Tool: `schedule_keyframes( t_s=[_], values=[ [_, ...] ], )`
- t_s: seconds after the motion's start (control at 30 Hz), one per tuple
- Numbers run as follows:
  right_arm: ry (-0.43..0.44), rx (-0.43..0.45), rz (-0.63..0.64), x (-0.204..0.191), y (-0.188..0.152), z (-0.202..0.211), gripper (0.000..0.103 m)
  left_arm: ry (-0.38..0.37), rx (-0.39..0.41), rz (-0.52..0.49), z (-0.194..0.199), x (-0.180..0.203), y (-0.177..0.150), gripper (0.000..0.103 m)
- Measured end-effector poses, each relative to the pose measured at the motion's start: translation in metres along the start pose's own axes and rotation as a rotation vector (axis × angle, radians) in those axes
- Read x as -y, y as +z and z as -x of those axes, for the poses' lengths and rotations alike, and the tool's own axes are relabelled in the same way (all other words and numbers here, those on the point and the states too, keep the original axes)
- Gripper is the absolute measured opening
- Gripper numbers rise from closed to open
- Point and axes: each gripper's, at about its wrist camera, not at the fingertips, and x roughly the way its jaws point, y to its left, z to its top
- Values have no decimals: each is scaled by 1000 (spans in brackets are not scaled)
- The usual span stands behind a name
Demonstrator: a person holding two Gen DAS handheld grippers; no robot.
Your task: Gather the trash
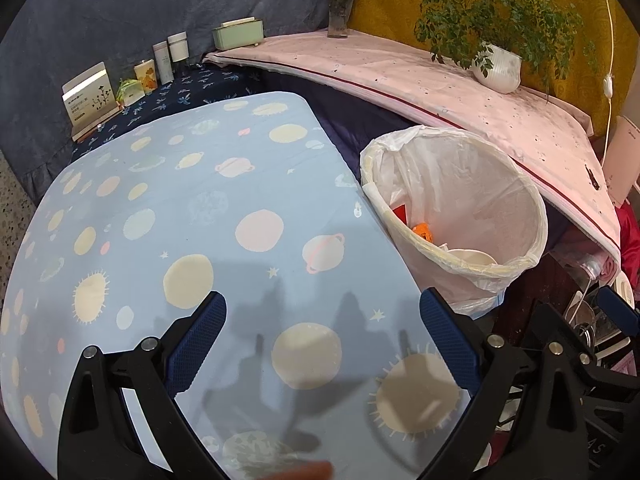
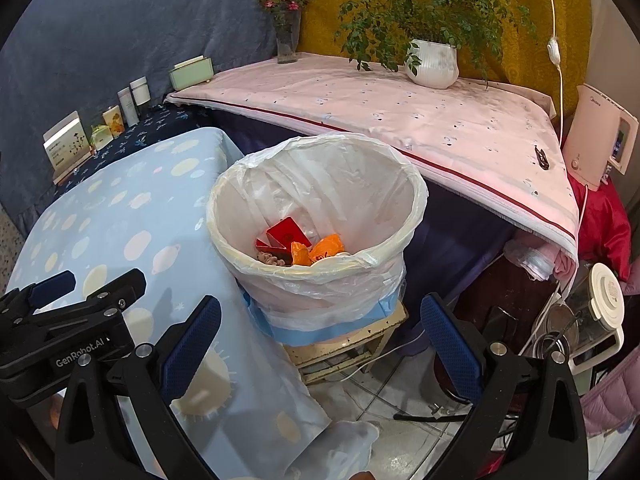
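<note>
Both my claws released, nothing grasped: left claw [image 1: 322, 340] over tabletop [image 1: 168, 216], right claw [image 2: 320, 344] before lined bin [image 2: 320, 216] holding trash [image 2: 304, 246].

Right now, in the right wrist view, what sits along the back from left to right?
Card box → orange packet → grey tube → white jar → green tissue box → flower vase → white plant pot → pink appliance.
</note>
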Motion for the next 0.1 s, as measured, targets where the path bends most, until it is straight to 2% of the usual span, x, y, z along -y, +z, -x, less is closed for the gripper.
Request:
schedule_keyframes(
  t_s=[0.1],
  values=[
    [0, 1, -3, -1, 0, 0, 96, -8, -3, 1, -1, 0, 1, 93]
  ],
)
